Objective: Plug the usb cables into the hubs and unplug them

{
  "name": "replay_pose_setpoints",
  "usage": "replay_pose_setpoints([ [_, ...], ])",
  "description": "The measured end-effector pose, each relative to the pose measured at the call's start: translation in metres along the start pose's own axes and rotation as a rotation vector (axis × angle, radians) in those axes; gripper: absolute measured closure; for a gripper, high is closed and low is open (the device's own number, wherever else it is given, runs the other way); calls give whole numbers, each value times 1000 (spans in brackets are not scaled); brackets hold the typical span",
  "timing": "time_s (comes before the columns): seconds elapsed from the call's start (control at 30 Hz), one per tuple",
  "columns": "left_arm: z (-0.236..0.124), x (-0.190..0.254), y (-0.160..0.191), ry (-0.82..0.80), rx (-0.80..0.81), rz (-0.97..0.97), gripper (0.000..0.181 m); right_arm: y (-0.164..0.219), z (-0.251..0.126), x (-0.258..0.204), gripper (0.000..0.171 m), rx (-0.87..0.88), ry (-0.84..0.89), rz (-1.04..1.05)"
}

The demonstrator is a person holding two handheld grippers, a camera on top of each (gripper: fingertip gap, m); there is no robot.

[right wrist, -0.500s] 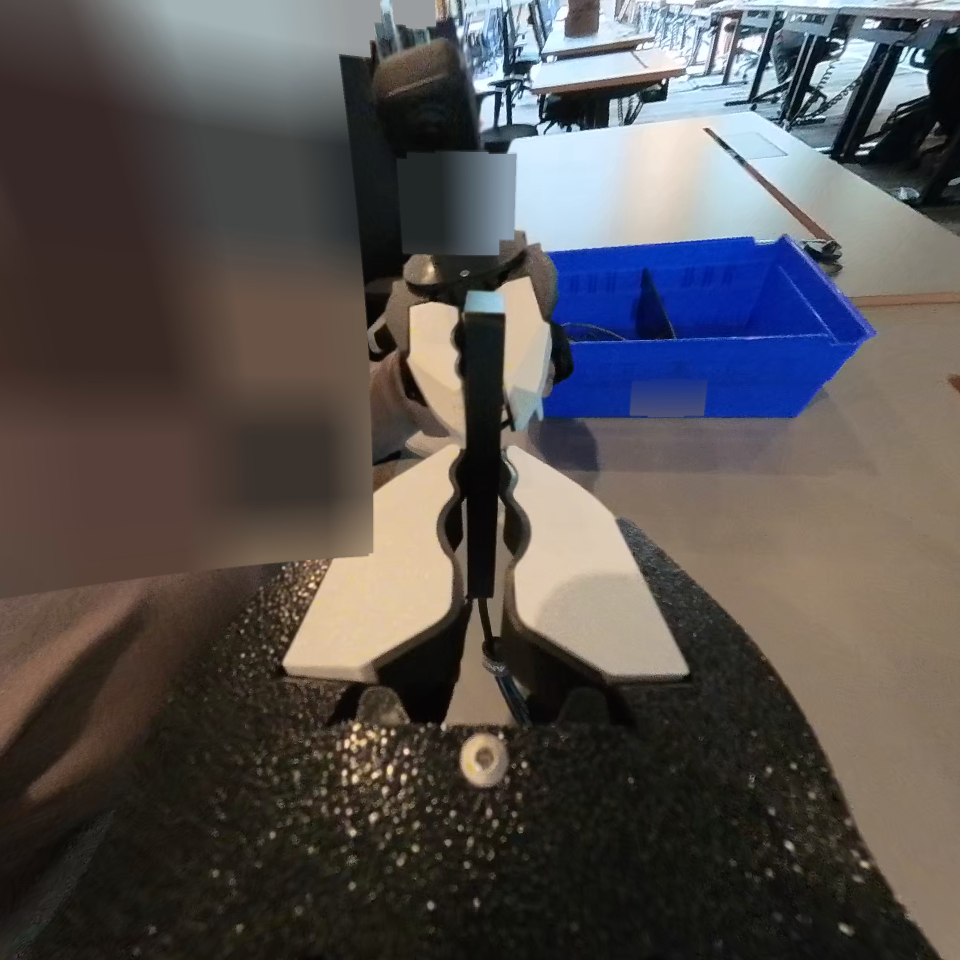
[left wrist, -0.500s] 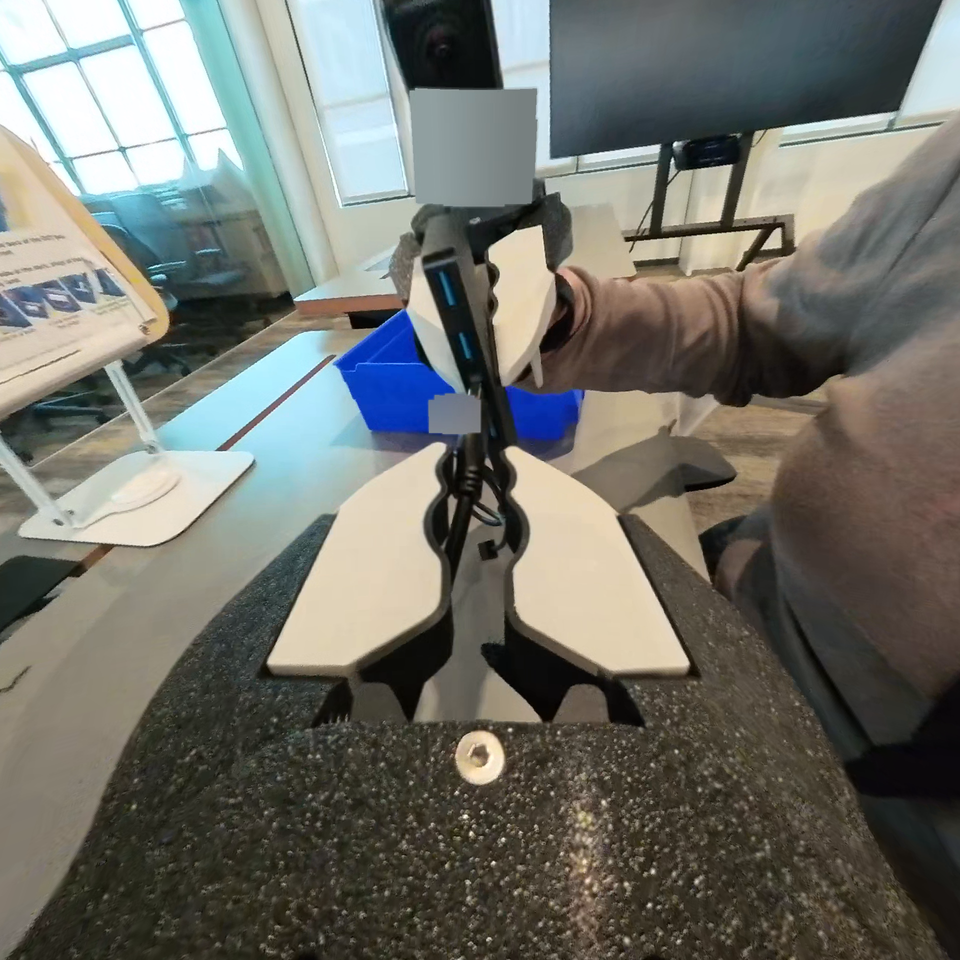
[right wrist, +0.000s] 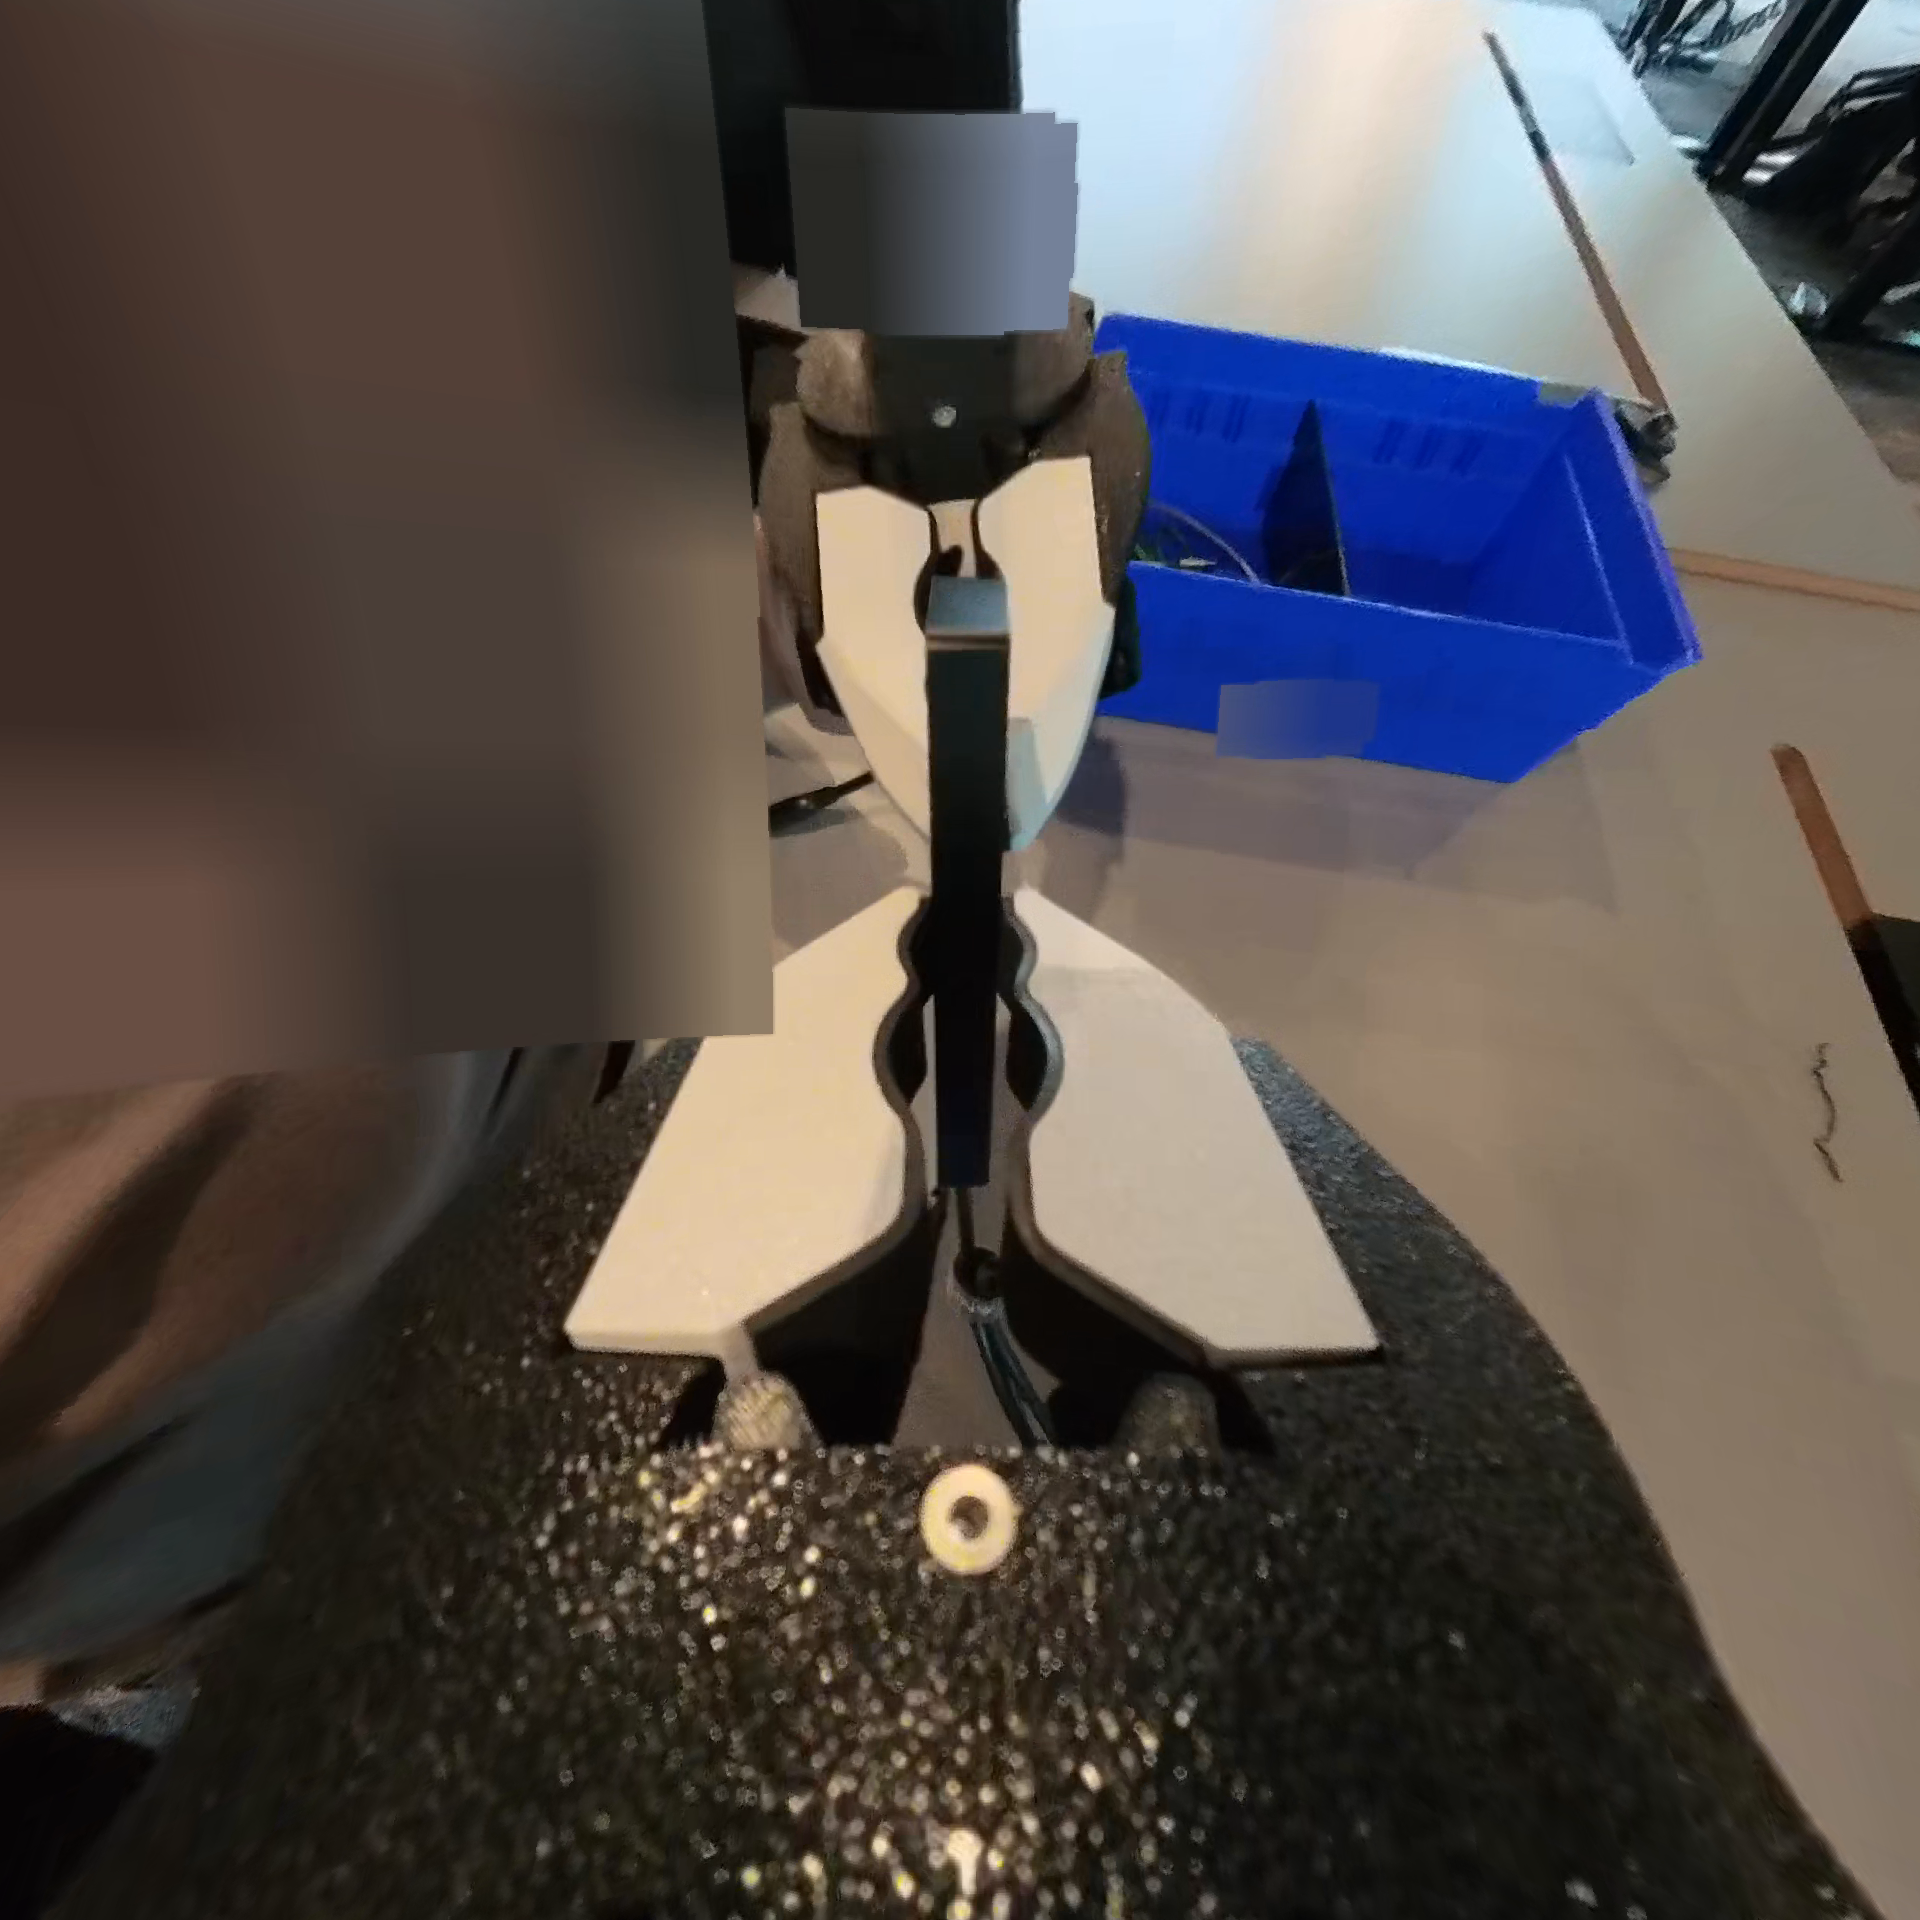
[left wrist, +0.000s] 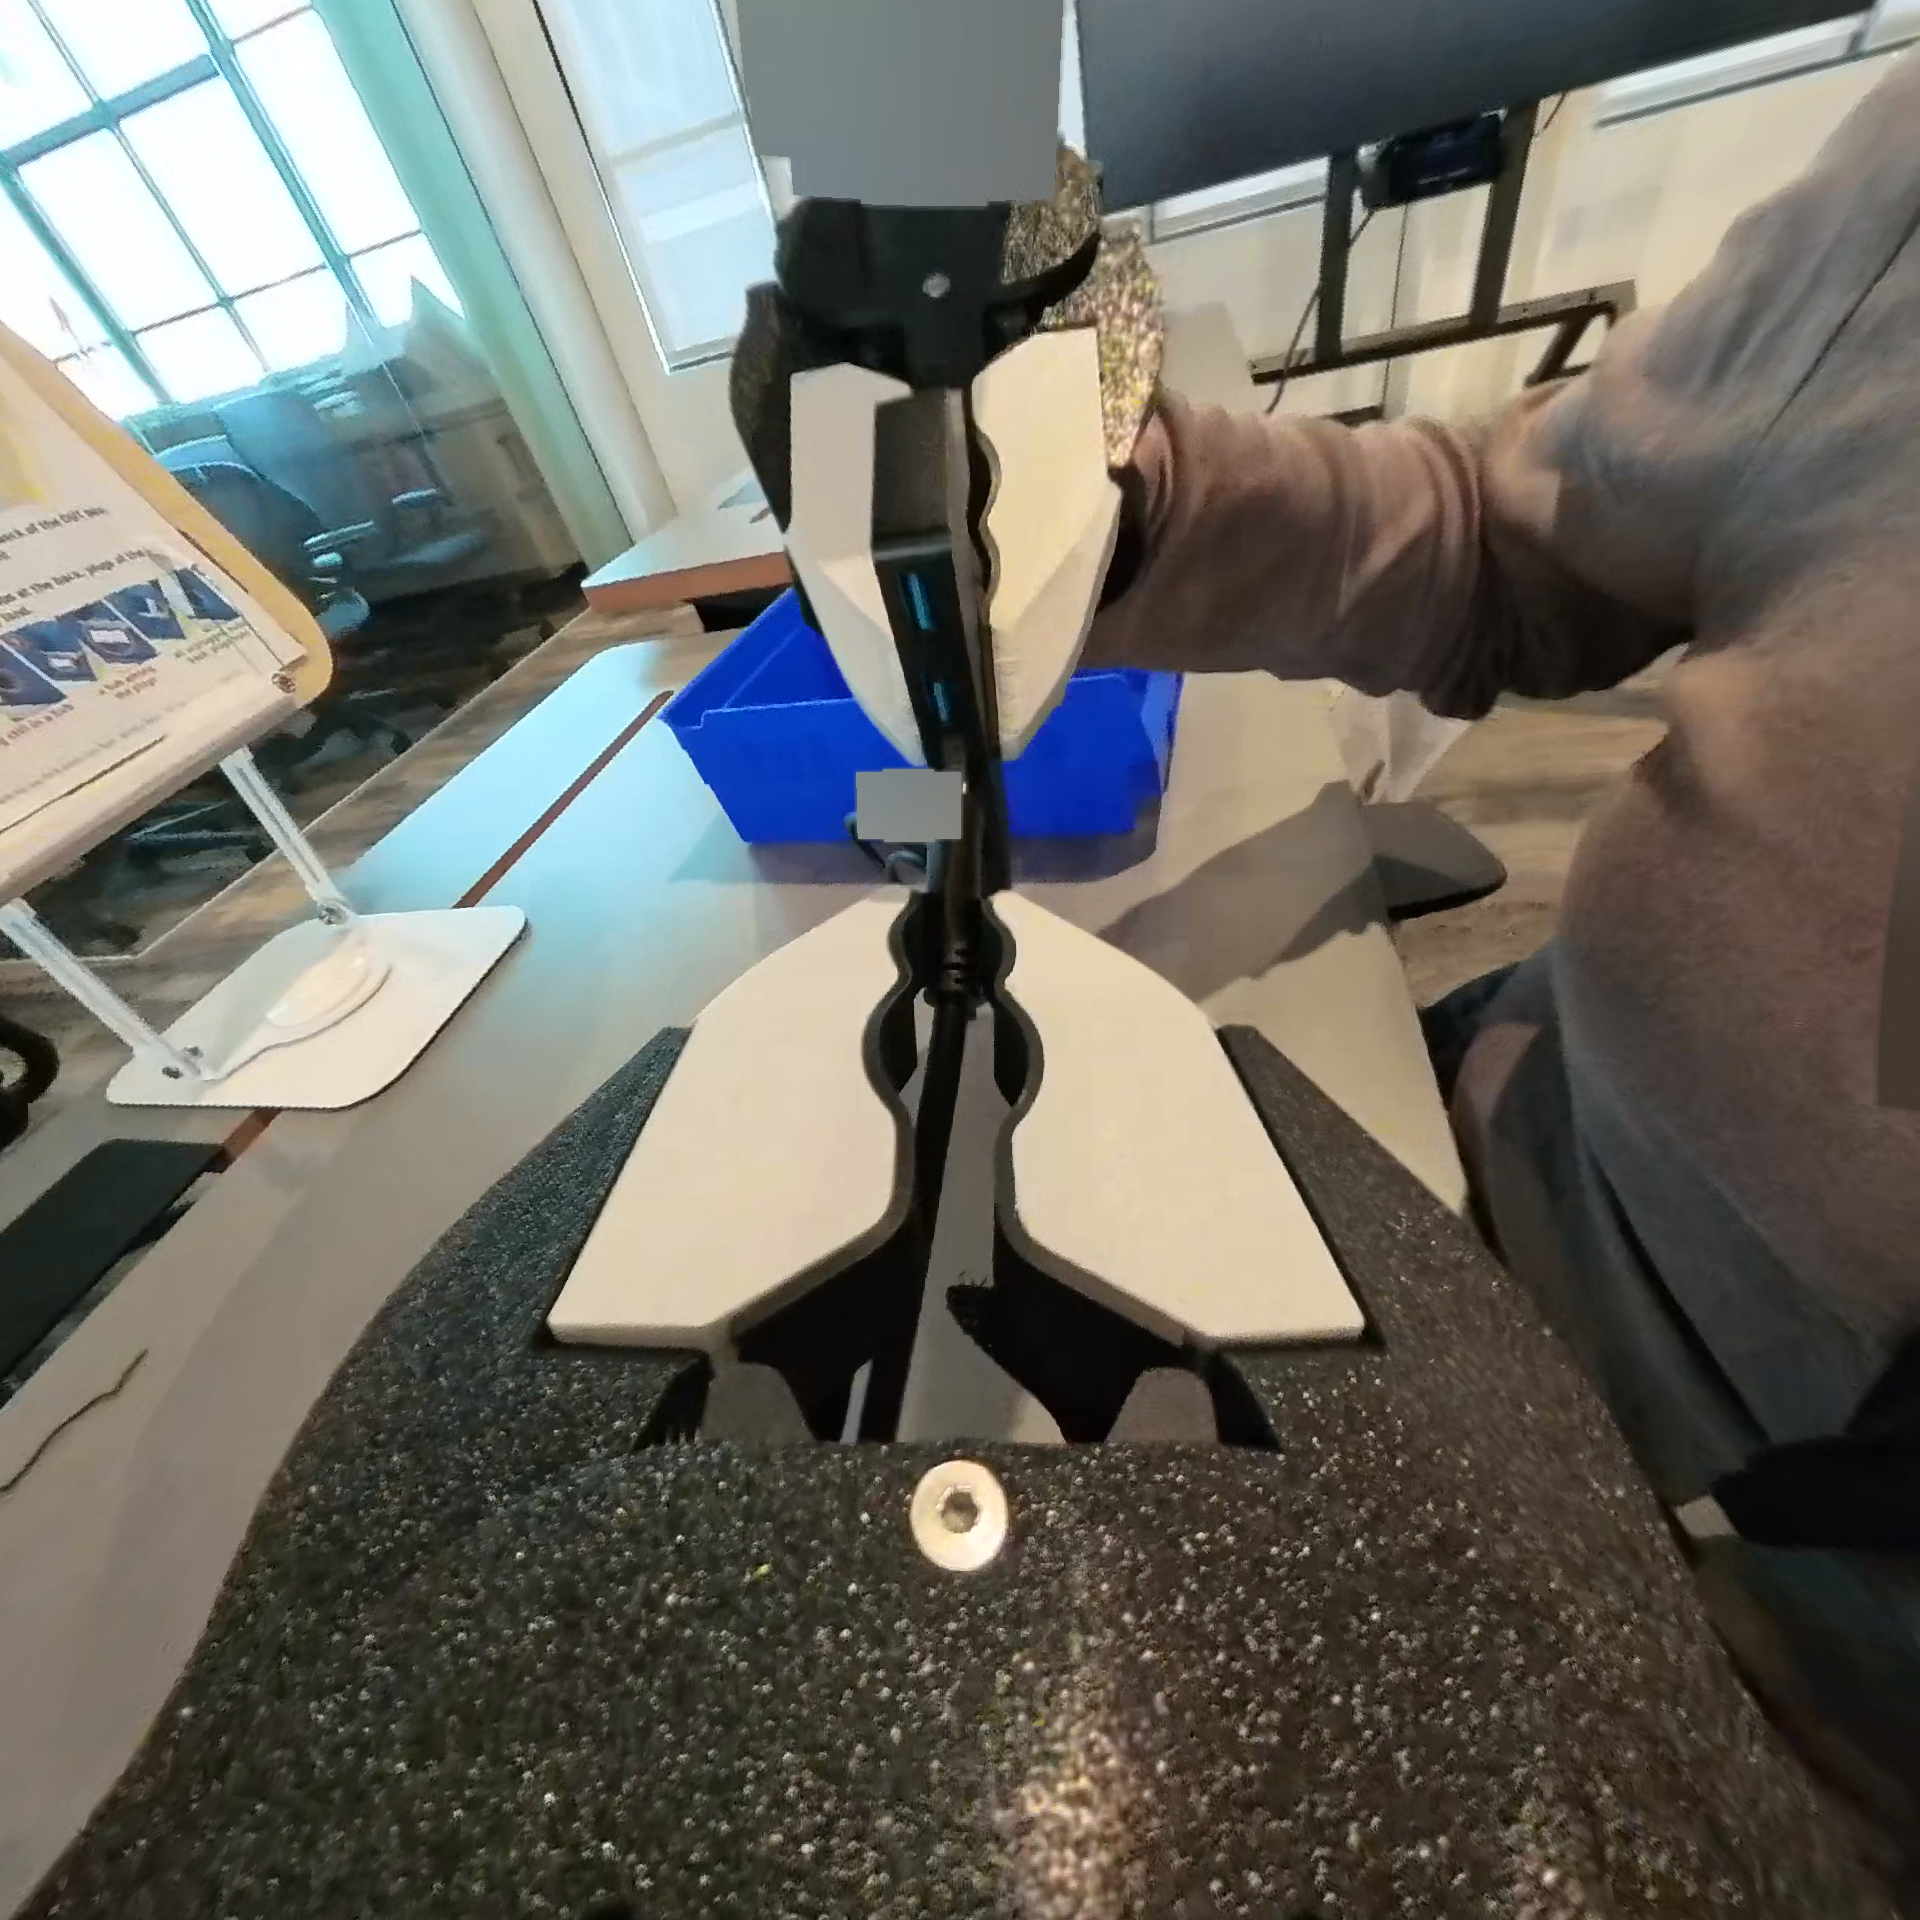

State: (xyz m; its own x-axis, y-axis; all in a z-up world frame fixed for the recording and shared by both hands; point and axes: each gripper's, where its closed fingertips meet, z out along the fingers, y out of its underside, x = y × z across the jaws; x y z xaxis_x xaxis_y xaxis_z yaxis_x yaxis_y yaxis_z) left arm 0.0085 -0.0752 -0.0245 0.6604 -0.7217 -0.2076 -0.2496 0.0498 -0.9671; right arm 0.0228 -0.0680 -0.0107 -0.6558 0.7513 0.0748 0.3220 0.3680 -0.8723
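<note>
The right gripper [right wrist: 961, 940] holds the hub [right wrist: 966, 883] tight, the left gripper [left wrist: 951, 940] pinches the cable [left wrist: 940, 1049] just below it, so the plug must next slide straight into a port.

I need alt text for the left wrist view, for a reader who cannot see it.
The left gripper, shut on a black USB cable, faces the right gripper, which holds a dark USB hub with blue ports. Behind them, a blue bin sits on a grey table.

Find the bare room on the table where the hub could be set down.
Free: table between blue bin and right claw; also between bin and white stand base. Crowded: mid-air centre, where both claws meet at hub.
</note>
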Motion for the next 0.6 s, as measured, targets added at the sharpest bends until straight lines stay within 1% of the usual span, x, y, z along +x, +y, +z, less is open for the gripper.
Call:
replay_pose_setpoints([
  [0.07,0,0,-1,-6,-1,9,172,-2,-1,-1,161,-13,-16,0],
  [0.13,2,-3,6,-38,-53,41,172,2,1,2,161,-63,1,-20],
  [0.17,3,-2,7,-36,-52,42,172,3,2,2,161,-75,2,-28],
  [0.43,7,-2,5,-15,-13,8,172,2,2,2,161,-34,-15,12],
  [0.6,12,-4,16,-9,-65,1,172,13,4,5,161,-38,21,30],
])
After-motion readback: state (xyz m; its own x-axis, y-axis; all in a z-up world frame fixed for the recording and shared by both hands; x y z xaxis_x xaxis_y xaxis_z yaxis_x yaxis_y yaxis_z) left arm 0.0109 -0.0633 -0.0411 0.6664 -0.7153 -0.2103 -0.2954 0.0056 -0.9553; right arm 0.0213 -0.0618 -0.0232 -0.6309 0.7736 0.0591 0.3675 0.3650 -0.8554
